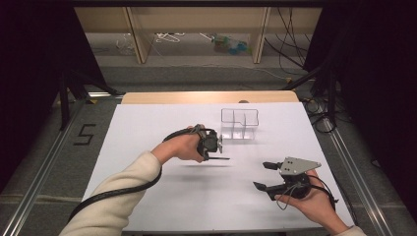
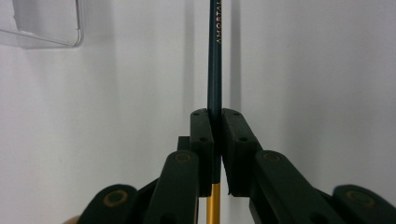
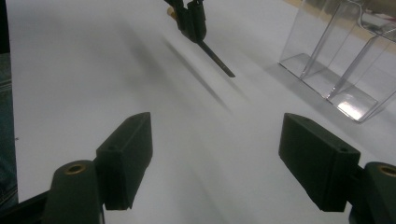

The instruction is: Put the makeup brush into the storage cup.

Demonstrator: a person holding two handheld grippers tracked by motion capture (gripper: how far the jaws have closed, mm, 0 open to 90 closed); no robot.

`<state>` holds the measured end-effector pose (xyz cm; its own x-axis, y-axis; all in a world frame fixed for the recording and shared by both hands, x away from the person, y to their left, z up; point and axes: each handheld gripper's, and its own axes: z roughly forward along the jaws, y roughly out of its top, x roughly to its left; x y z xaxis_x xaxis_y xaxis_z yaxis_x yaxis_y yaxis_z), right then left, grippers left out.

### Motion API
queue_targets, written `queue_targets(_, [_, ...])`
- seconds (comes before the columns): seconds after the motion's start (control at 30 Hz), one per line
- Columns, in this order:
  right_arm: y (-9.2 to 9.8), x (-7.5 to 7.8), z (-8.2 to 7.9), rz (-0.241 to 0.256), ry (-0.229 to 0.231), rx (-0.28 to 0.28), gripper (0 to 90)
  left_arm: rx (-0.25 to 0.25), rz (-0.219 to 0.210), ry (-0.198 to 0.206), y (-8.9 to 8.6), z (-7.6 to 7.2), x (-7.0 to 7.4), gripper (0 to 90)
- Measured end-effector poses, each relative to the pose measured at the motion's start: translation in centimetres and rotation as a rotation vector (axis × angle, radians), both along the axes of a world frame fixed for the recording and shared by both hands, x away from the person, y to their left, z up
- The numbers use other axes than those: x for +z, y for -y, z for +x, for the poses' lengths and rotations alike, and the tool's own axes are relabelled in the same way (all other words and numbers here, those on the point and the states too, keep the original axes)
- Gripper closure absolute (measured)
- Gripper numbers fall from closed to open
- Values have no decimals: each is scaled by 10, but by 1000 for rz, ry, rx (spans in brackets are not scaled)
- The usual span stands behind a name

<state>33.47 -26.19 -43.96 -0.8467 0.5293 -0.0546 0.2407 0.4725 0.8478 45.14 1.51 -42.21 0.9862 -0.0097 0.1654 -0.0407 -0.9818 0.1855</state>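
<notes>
Our left claw (image 2: 214,154) squeezes a dark pencil (image 2: 215,60) up over the white table (image 1: 147,142). Our right claw (image 3: 215,163) is wide open. We think the clear box (image 1: 239,123) comes next.

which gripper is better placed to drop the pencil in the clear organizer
Left. The left gripper already clamps the pencil and hovers just short of the clear organizer. The right gripper is open, empty and farther away.

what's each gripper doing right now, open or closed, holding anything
Left gripper: closed on a dark pencil, held above the table.
Right gripper: open, jaws wide apart, holding nothing.
</notes>
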Motion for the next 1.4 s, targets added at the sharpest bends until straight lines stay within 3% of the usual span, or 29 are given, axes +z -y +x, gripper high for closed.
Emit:
queue_targets(0.6, [-6, 0, 5, -2, -20, 53, 271, -86, 8, 19, 0, -30, 21, 832])
queue_targets(1.03, [-17, 0, 8, 14, -36, 94, 286, -149, 18, 26, 9, -48, 29, 832])
queue_targets(1.4, [-29, 2, 9, 24, -17, 135, 289, -198, 15, 32, 20, -60, 34, 832])
